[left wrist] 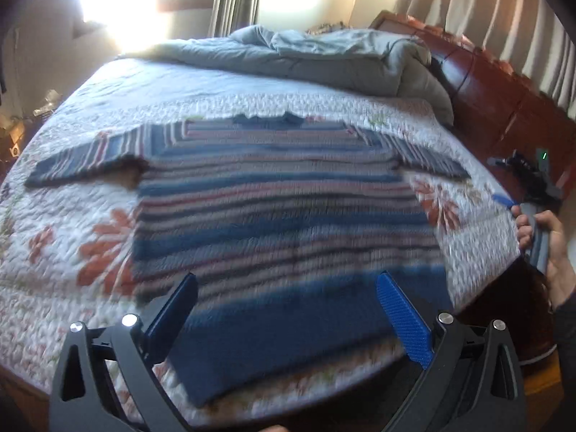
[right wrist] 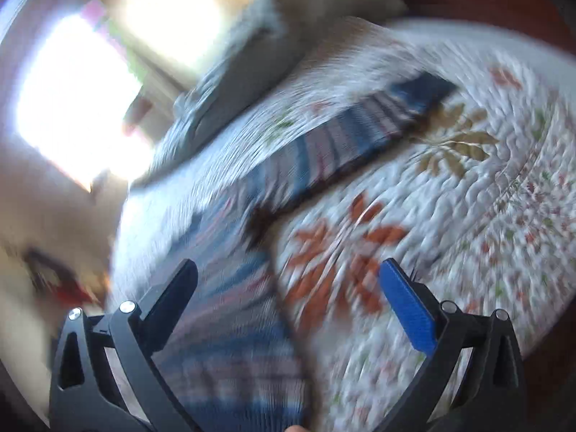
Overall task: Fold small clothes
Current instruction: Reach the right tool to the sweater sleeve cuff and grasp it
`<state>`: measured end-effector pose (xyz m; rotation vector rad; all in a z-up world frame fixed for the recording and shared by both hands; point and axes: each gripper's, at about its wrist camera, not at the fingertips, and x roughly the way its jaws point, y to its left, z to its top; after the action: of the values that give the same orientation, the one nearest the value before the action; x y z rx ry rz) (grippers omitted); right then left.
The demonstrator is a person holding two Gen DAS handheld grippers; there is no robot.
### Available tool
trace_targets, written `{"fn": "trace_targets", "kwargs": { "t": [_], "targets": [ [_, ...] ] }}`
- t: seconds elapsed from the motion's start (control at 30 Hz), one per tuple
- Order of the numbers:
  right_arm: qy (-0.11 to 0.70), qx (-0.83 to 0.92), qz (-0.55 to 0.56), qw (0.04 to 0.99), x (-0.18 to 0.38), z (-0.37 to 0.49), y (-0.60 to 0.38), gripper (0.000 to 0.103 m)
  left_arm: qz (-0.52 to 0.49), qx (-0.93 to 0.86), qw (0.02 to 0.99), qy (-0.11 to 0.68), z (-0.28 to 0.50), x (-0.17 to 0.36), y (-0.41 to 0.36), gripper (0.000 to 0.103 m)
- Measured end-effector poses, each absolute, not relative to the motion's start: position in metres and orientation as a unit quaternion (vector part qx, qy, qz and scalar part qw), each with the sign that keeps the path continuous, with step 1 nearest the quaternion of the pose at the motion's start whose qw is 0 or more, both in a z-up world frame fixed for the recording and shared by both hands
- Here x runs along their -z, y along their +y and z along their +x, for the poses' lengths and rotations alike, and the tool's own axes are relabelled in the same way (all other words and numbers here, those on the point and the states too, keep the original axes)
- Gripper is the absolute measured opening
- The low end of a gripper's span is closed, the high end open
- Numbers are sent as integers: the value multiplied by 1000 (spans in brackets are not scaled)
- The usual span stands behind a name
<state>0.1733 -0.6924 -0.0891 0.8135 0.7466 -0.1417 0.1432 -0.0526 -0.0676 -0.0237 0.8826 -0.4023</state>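
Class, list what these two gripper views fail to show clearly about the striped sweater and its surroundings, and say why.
- Striped sweater: stripe detail smeared by motion blur, left wrist view.
- Its hem: partly behind the left gripper.
- Sweater's body, right wrist view: blurred, cut by the bottom edge, behind the right gripper.
- Window: overexposed, nothing outside visible.

No readable text, label or number — both views blurred, nothing legible.
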Motion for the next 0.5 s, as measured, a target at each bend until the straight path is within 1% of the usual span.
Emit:
{"fn": "trace_targets", "kwargs": {
  "t": [0.03, 0.07, 0.1, 0.17, 0.23, 0.37, 0.43, 0.47, 0.5],
  "targets": [
    [347, 82, 407, 841, 95, 180, -714, 93, -8, 195, 887, 419, 152, 68, -59, 99],
    [338, 88, 436, 830, 103, 189, -737, 81, -7, 200, 887, 416, 160, 68, -66, 99],
    [334, 87, 455, 821, 109, 195, -752, 66, -11, 210, 886, 413, 170, 68, -72, 99],
    [323, 96, 499, 798, 129, 210, -791, 57, -19, 225, 883, 411, 188, 71, -86, 99],
    [314, 104, 530, 781, 149, 226, -821, 57, -22, 235, 881, 410, 206, 74, -101, 99],
    [309, 127, 549, 766, 178, 248, -856, 55, -20, 244, 878, 412, 230, 88, -122, 99],
    [314, 135, 554, 759, 195, 258, -868, 52, -20, 243, 877, 415, 242, 98, -128, 99],
    [314, 137, 555, 758, 201, 263, -871, 49, -22, 242, 875, 419, 250, 106, -131, 99],
    [310, 137, 556, 759, 205, 267, -875, 43, -25, 241, 874, 422, 255, 111, -132, 99]
  ]
}}
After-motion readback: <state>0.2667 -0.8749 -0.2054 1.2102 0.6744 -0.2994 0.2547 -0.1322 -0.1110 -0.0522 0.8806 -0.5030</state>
